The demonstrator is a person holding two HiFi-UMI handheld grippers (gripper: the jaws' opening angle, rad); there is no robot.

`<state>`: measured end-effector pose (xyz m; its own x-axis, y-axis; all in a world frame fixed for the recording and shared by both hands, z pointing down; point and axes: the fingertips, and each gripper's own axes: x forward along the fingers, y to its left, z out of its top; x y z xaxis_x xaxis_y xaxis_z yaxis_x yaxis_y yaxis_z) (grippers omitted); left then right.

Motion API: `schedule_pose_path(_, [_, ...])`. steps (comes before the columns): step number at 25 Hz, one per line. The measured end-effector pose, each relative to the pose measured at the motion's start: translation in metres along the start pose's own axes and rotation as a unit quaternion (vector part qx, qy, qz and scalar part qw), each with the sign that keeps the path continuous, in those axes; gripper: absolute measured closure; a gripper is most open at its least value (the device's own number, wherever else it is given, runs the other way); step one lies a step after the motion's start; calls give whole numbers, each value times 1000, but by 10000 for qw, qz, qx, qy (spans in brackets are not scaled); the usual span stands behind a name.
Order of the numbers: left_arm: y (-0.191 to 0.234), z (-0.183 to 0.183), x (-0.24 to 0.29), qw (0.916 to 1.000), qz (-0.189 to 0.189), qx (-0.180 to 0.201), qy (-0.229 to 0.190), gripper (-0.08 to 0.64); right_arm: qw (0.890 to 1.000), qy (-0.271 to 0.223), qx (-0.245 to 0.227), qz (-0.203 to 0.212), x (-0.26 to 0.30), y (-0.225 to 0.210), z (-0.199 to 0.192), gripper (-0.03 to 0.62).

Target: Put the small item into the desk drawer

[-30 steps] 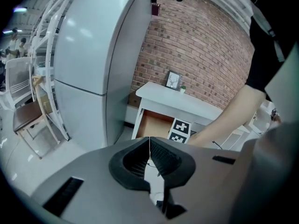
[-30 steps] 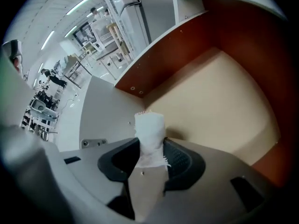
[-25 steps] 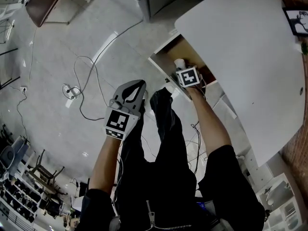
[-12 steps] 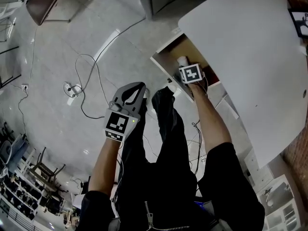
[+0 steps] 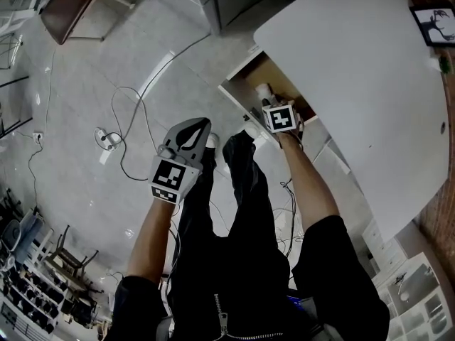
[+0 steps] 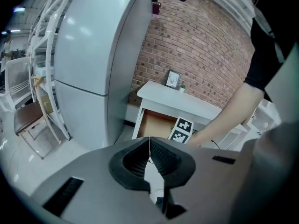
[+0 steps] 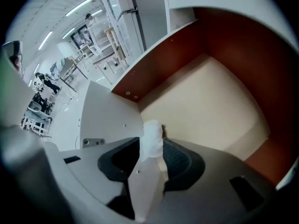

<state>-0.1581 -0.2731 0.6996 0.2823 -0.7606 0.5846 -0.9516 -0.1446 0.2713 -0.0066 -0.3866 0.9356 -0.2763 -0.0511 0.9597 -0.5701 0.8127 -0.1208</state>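
Right gripper view shows the right gripper over the open desk drawer. Its jaws have just been opening around the small white item, apparently to drop it inside. The left gripper, jaws pressed together, hangs idle.

A tall grey fridge stands left of a brick wall. A framed picture sits right of the fridge, a chair to its left. A cable loops over the floor before the fridge
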Motion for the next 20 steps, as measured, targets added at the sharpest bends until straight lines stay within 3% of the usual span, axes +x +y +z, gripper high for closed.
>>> schedule_pose_path(7, [-14, 20, -6, 9995, -160, 263, -49, 538, 9960, -788, 404, -153, -48, 3, 2, 584])
schedule_pose_path(15, [-37, 53, -16, 9969, -402, 660, -163, 538, 9874, -1577, 119, -27, -129, 23, 9, 586])
schedule_pose_path(20, [-50, 75, -23, 9947, -535, 833, -287, 538, 9751, -2170, 456, -51, -184, 34, 12, 588])
